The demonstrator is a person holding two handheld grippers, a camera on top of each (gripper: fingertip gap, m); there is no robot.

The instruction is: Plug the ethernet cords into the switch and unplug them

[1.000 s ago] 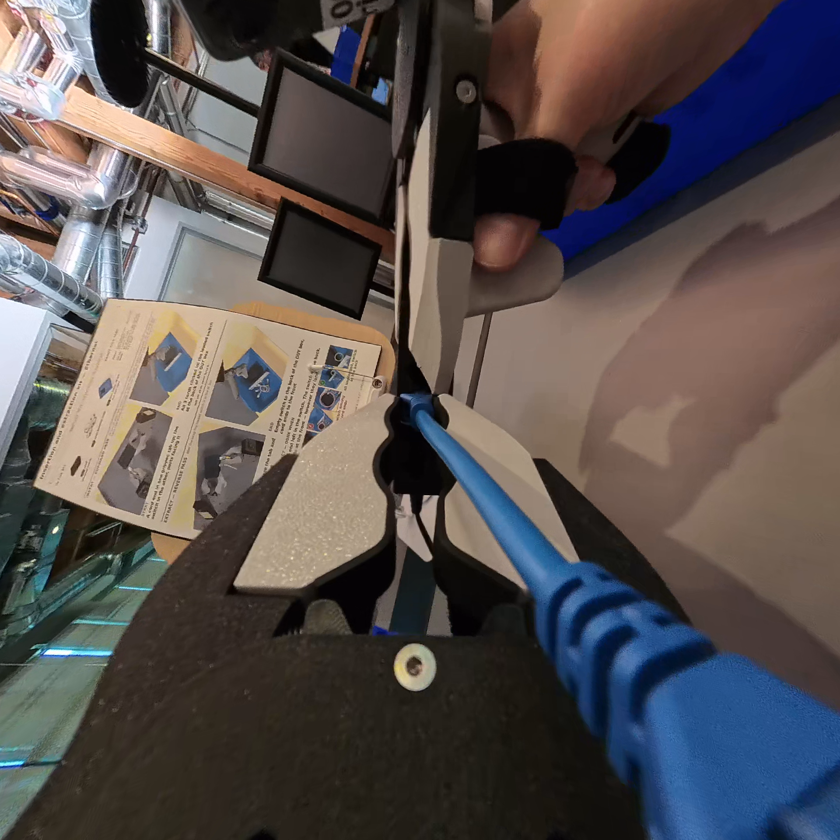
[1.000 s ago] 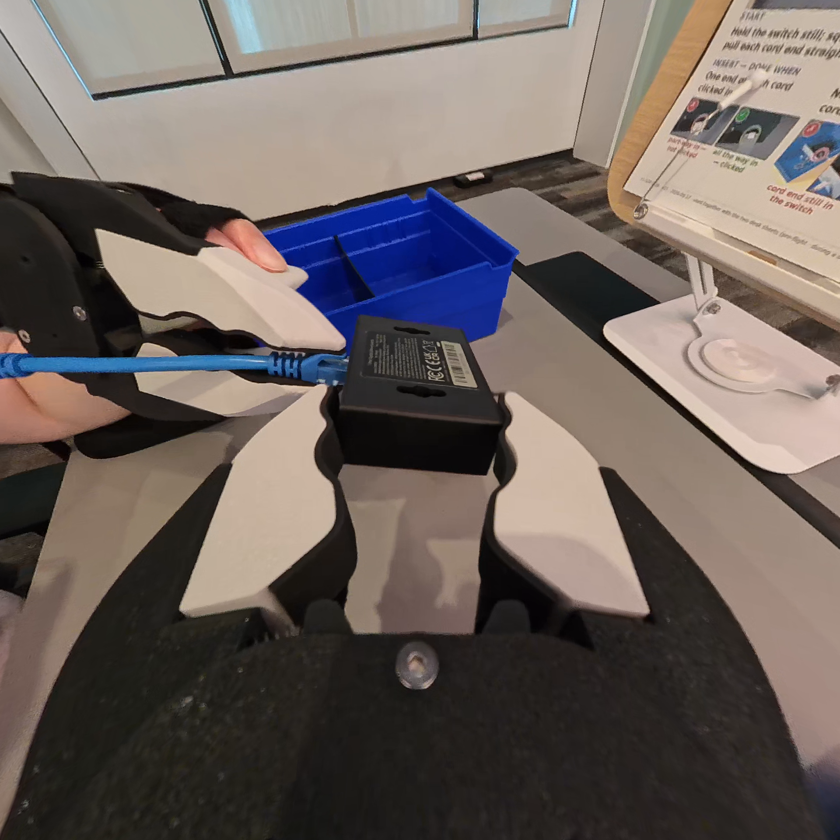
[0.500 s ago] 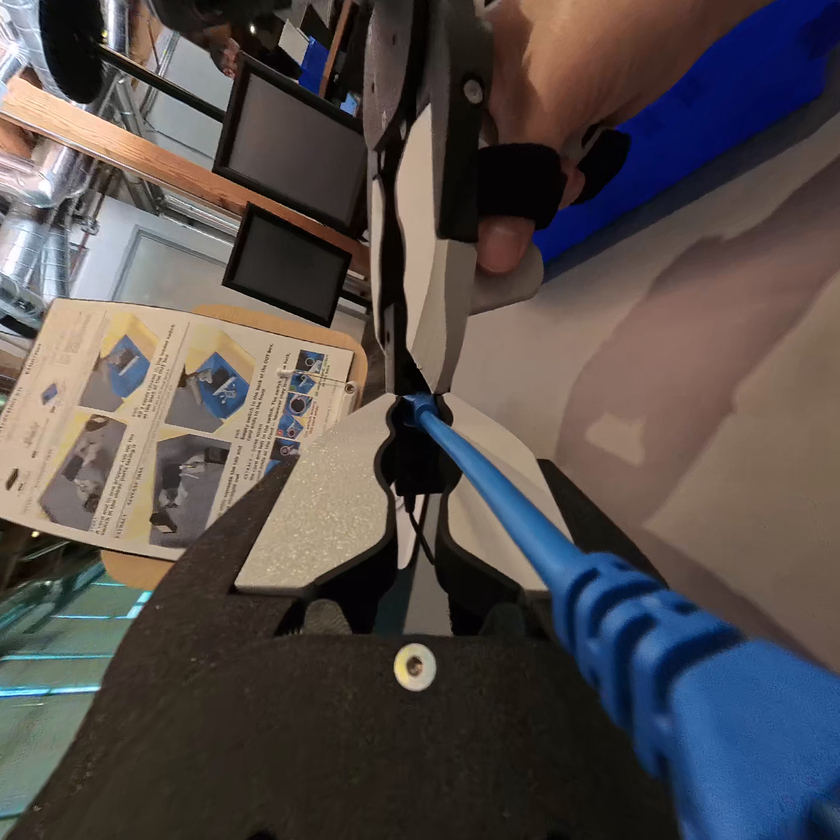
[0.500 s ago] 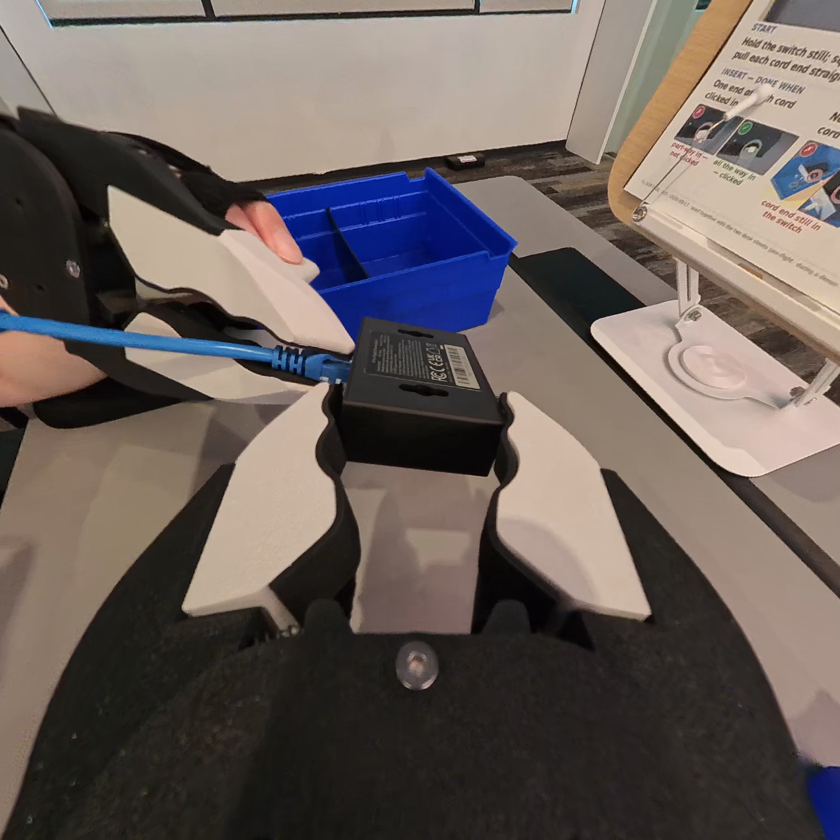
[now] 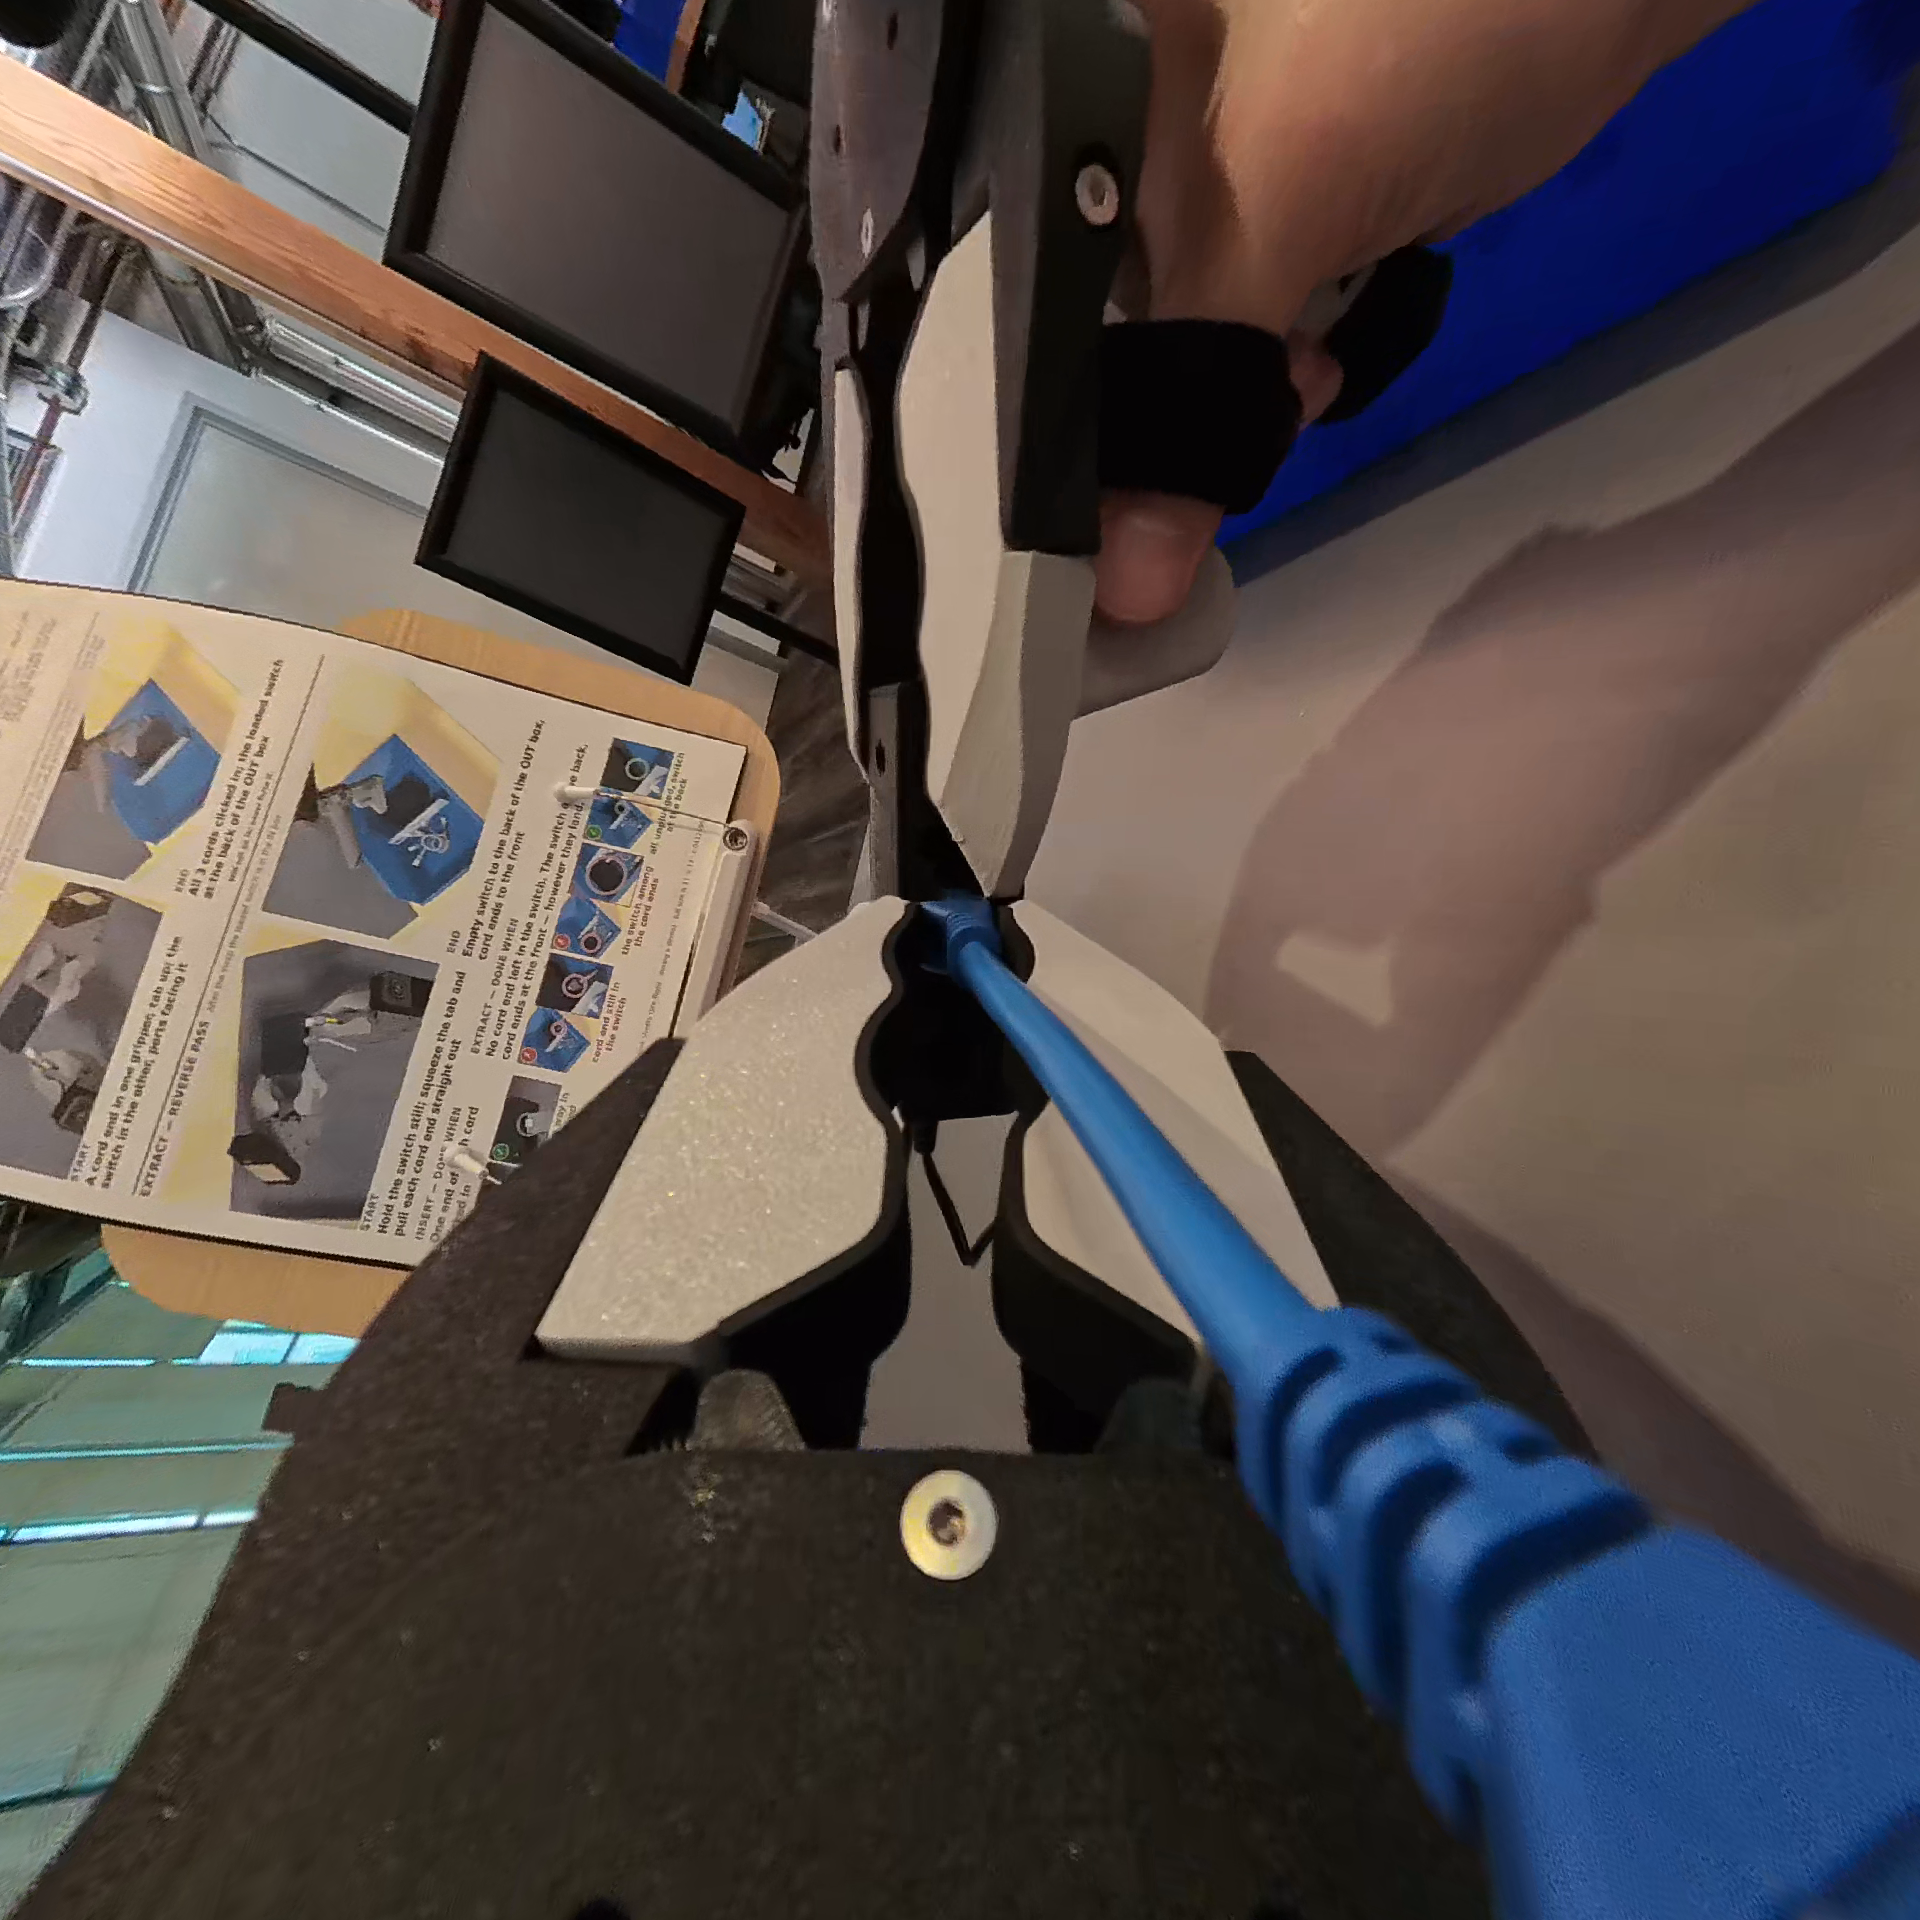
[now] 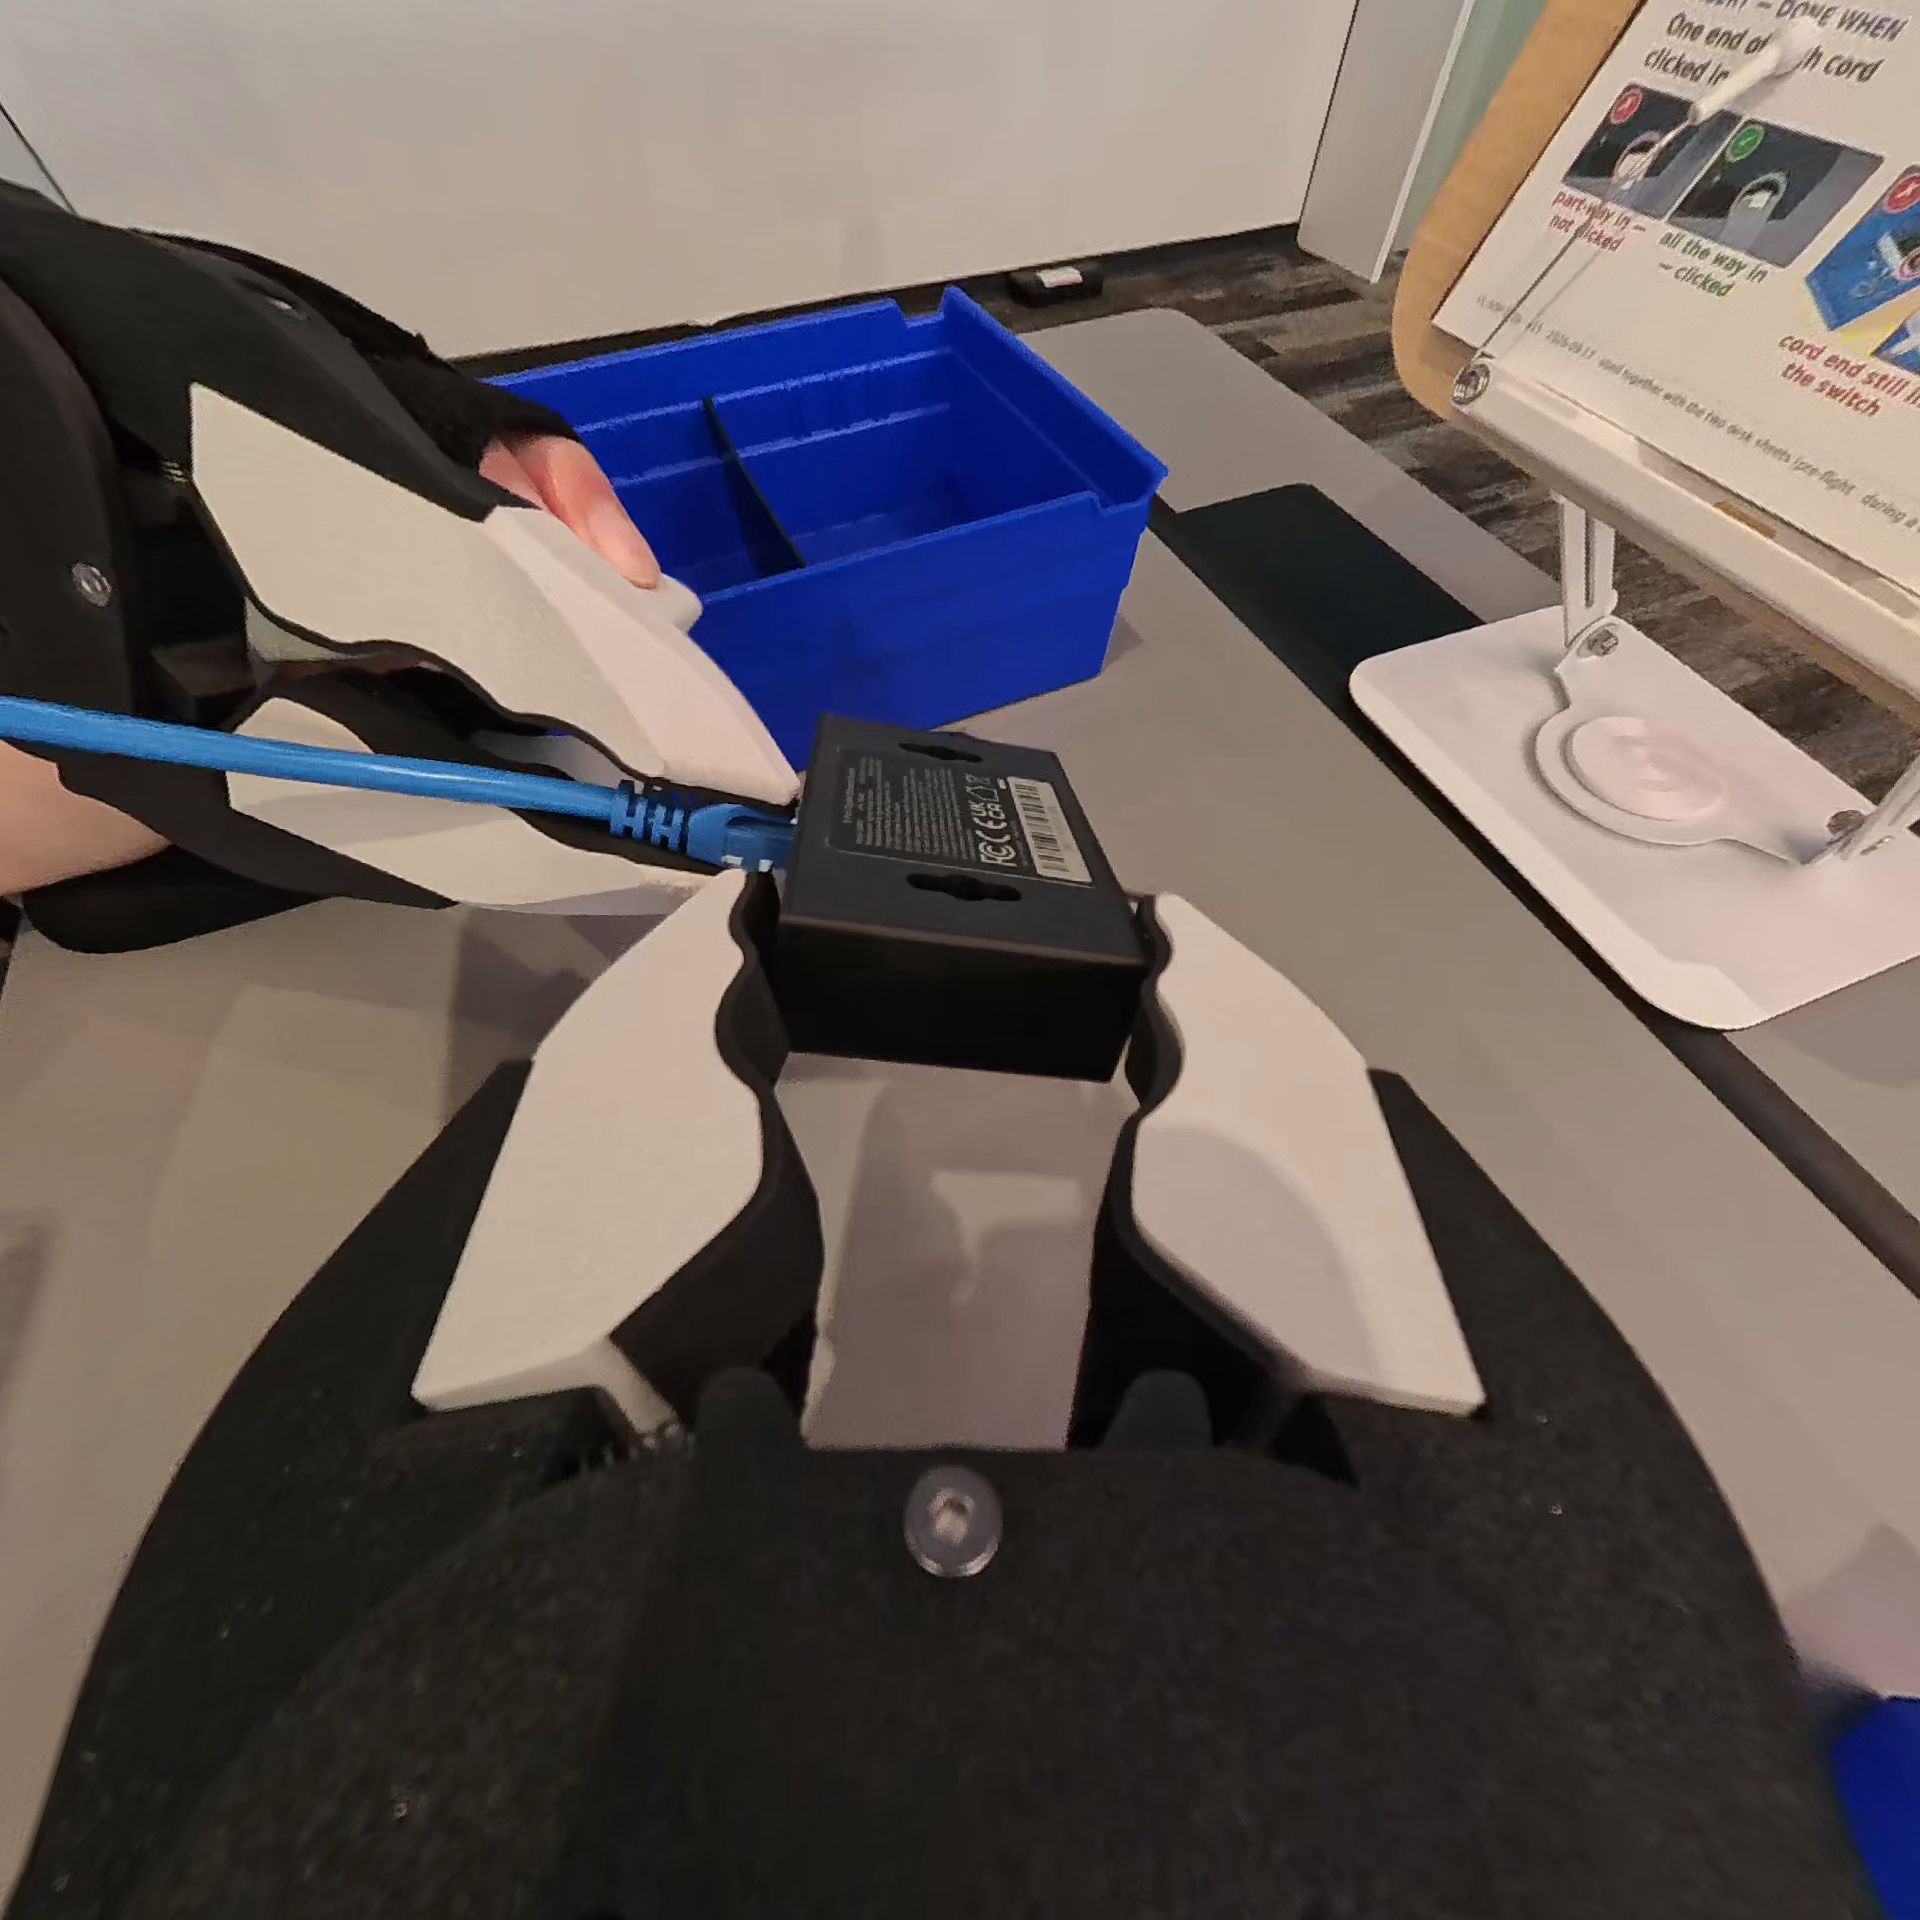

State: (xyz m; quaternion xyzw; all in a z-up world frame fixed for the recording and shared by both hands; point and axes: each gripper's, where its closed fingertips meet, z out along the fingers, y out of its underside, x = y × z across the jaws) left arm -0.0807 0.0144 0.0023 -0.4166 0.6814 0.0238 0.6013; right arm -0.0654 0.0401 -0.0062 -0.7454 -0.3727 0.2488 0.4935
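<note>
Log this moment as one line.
right gripper: clamps black switch | left gripper: grips blue cord plug at switch port

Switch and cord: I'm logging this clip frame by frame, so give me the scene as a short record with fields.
switch: black box, label side up, lifted off the grey table
right gripper: jaws closed on the switch's two sides
cord: blue ethernet cord, plug at the switch's left face; whether it is fully seated cannot be told
left gripper: jaws pinched on the cord's plug
bin: blue divided bin behind the switch, nothing visible inside
stand: white stand with instruction sheet, to the right
</note>
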